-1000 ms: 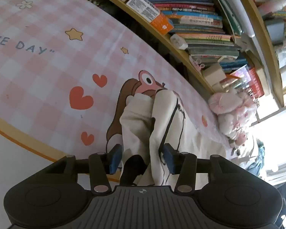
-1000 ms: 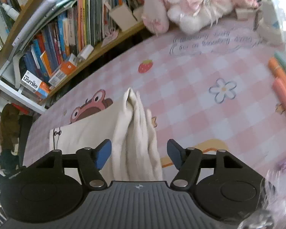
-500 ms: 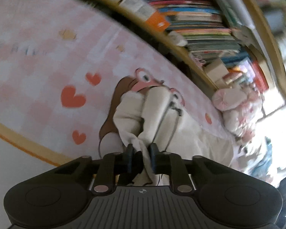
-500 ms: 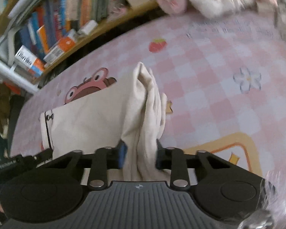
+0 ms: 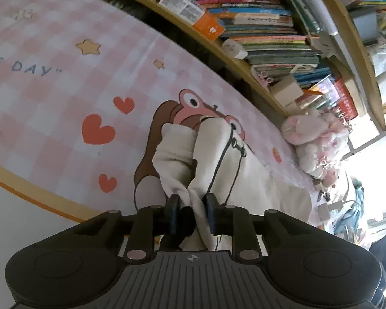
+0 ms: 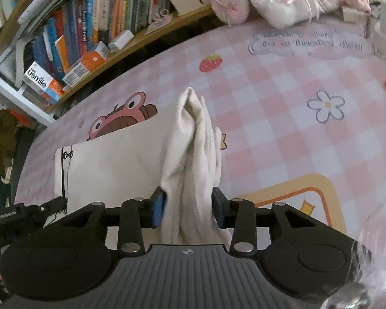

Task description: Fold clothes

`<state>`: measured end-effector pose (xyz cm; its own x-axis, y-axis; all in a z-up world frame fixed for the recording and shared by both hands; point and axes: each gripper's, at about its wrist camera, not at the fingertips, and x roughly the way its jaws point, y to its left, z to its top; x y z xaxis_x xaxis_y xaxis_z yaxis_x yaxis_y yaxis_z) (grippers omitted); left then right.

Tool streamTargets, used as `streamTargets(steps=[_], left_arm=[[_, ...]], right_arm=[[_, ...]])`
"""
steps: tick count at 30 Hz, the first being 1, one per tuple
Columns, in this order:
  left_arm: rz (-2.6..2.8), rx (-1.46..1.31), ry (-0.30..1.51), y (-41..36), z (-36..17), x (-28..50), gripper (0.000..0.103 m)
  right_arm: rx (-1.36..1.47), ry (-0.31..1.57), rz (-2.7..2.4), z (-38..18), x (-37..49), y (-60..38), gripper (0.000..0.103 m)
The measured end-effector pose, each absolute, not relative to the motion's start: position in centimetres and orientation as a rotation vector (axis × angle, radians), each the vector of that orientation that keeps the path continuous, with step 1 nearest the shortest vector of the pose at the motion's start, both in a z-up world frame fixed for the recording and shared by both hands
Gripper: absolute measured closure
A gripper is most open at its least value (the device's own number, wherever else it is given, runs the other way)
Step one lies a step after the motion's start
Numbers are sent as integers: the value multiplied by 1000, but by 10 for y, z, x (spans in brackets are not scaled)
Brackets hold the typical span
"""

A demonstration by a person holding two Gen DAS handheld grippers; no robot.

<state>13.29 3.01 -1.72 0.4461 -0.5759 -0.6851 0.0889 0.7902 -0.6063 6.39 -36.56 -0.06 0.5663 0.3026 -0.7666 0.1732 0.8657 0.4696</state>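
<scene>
My left gripper (image 5: 192, 212) and right gripper (image 6: 189, 207) each pinched a bunched end of the cream garment (image 6: 110, 167), which lay ahead on the mat (image 6: 283, 108). Soft, light cloth; best gripped at gathered edges.

Black ribbed left gripper (image 5: 191, 212), blue-padded fingers (image 6: 158, 207), silver pivot screws, crosshair mark

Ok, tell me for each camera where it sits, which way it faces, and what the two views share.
Left wrist: sits on the left gripper, looking along its fingers over the cream garment toward the bookshelf; its blue pads pinch bunched cloth.
Right wrist: sits on the right gripper, facing the same shelf and the plush toys; its pads clamp a gathered fold.
Shared: the garment, the pink checked tablecloth, the frog print, bookshelf and plush toys.
</scene>
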Motion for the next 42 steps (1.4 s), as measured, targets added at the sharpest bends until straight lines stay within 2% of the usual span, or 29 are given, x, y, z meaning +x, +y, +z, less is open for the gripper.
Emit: streamTargets(steps=[3,7,8,11,14,28,42], left_arm=[[-429,-546,1040,29,-22,134,73],[-427,-568,1032,28,-25,133,73],[-427,-569,1033,28,-25,133,74],[-425,-556,1032,25,-25,132,83],[-423,-563,1014,26,-19,128,89],[-467,-601,887,25,22,103,92],[-455,-608,857,23,37,86,92]], right_arm=[[551,978,90,-2,66,-367,62],[542,978,104,-3,68,-366,62],[531,980,106,-3,69,-365,65],[506,989,131,-4,71,-361,77],[497,980,143,-1,70,-361,81],[464,894,226,30,51,-365,82],[421,848,284,50,40,-370,82]])
